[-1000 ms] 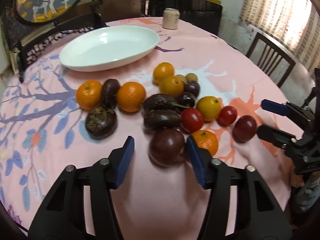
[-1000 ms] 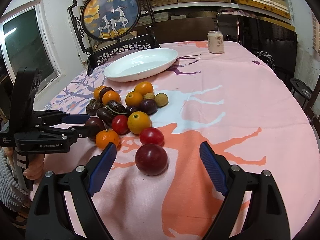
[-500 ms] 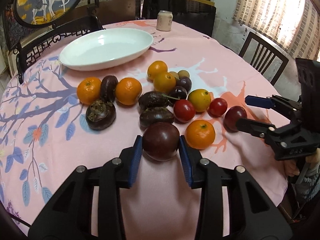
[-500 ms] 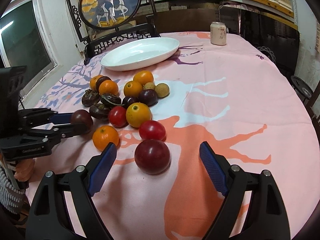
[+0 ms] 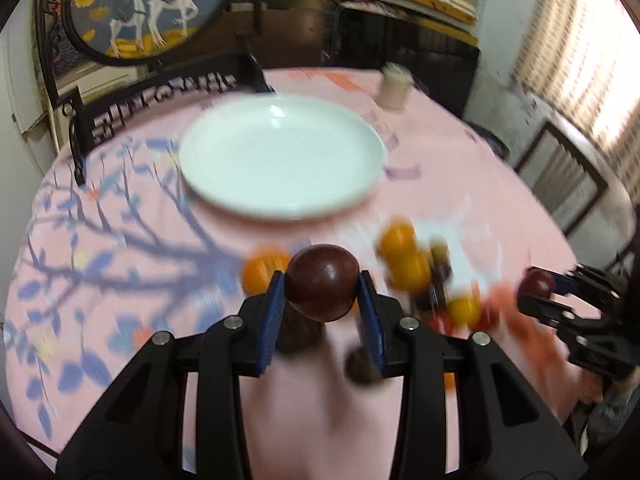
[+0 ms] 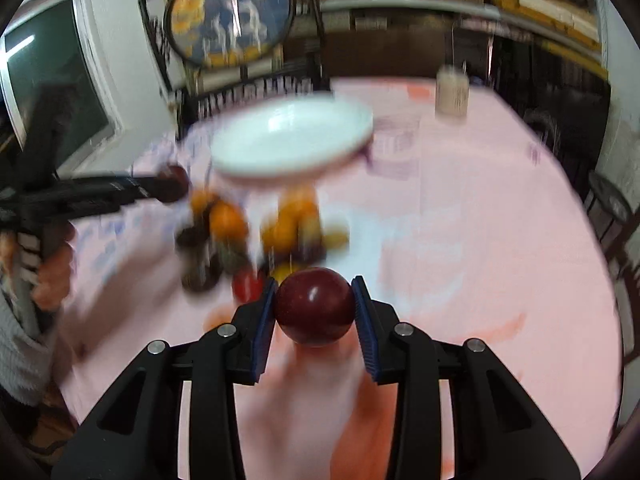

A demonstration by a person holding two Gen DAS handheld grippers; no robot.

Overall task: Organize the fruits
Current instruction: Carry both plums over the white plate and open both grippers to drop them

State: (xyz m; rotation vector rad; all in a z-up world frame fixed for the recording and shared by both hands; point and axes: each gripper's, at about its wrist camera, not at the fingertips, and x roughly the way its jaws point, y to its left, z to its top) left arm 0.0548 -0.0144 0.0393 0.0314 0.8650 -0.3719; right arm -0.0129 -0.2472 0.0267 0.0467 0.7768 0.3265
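The left gripper [image 5: 322, 294] pinches a dark plum [image 5: 323, 281]. The right gripper [image 6: 314, 306] is closing, its pads on a red plum [image 6: 314, 305]. Both are round and smooth, so they might slip and roll. The white plate [image 5: 224, 184] waits far back, past the fruit pile [image 6: 256, 236]. A can [image 6: 452, 94] stands far right.

No lettering I can read anywhere here. The can [image 5: 394, 85] beyond the white plate [image 5: 362, 184] is just a pale smear, and my other gripper's side [image 6: 80, 194] is blurred too.
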